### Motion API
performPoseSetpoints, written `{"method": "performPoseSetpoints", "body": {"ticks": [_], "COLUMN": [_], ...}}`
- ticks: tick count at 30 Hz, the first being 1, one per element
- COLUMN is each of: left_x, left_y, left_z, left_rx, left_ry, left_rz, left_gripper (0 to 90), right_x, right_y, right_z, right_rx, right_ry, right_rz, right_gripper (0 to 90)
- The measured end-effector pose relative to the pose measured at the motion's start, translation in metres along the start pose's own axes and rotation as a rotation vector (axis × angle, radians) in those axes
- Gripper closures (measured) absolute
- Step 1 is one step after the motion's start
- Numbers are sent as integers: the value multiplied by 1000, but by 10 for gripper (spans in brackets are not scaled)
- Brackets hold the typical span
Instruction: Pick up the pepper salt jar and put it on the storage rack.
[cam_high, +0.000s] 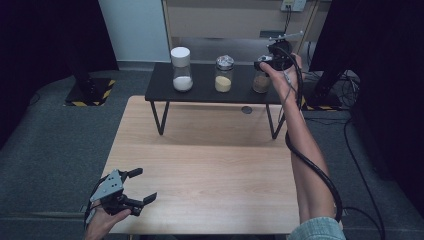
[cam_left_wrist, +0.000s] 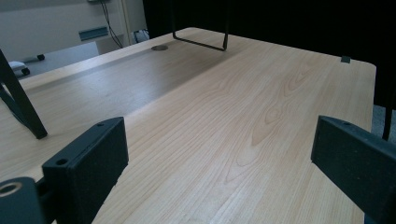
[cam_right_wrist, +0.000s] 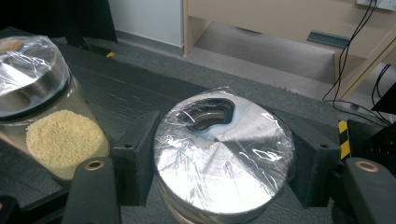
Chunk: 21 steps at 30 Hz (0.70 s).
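Three jars stand in a row on a low black shelf at the far end of the wooden table. One has a white lid and white contents, one holds yellow grains, and one holds brown contents. My right gripper reaches down over the brown jar. Its jaws are shut on that jar's round silver lid, which is wrapped in clear film, with a pad pressed against each side. My left gripper rests low at the table's near left corner, open and holding nothing.
The yellow-grain jar stands close beside the gripped lid, on its left in the right gripper view. The shelf's thin black legs stand on the tabletop. A cable trails from my right gripper along the forearm. Dark floor surrounds the table.
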<state>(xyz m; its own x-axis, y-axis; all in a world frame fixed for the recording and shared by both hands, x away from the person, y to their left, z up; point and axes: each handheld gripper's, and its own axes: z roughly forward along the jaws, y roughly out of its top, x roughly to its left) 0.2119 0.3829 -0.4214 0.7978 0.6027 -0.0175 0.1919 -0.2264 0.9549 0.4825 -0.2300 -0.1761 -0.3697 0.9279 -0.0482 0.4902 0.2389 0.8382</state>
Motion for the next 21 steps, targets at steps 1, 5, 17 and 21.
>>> {"method": "performPoseSetpoints", "body": {"ticks": [1,5,17,21], "left_x": [0,0,-1,-1], "left_y": [0,0,1,1], "left_z": [0,0,0,-1], "left_rx": [1,1,4,2], "left_ry": [0,1,2,5], "left_rz": [0,2,6,9], "left_gripper": [28,28,28,28], "right_x": [-1,-4,-3,-2], "right_y": [-1,-3,-15,-19], "right_z": [0,1,1,-3], "right_rx": [0,-7,-72,-113], "right_ry": [2,7,1,4], "right_rz": [0,9,-12,-3], "right_gripper": [357,357,225,89]}}
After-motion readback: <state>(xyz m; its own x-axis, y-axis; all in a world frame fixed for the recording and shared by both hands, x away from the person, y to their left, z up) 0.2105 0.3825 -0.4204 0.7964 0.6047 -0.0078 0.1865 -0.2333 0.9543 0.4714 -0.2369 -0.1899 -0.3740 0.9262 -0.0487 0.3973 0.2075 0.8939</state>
